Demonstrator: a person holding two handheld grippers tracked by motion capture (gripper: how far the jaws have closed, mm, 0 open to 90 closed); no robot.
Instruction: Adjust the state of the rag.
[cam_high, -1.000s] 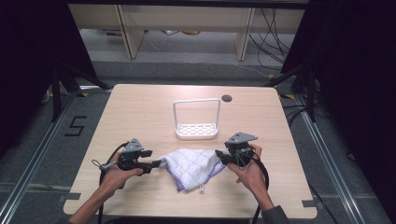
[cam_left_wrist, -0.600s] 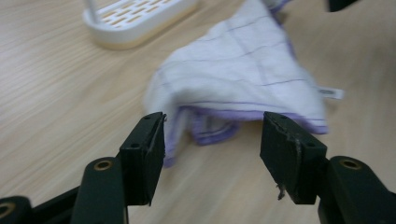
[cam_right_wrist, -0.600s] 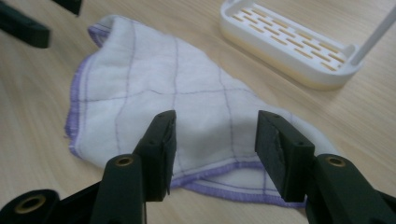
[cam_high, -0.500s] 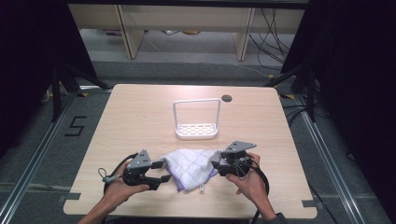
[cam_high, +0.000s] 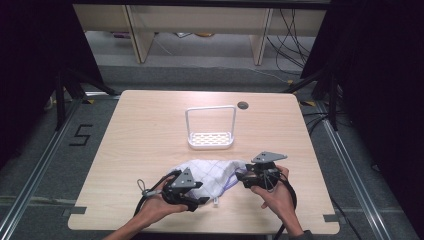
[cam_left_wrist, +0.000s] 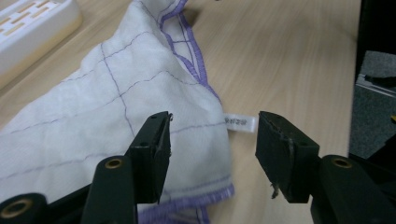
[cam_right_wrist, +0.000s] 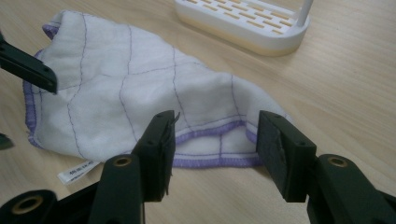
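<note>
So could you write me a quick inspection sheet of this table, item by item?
Surface: pale wooden table, with a dark round hole near its far edge.
Job's things: white cloth with purple stitching, crumpled at the near edge; a small label sticks out.
Clutter: white slotted rack with a hoop handle, standing beyond the cloth.
Tongs: left tongs open at the cloth's corner; right tongs open, facing its hem.
Cables: black cable looping from the left tongs; more cables on the floor behind.
Surroundings: shelving legs, dark curtains.
</note>
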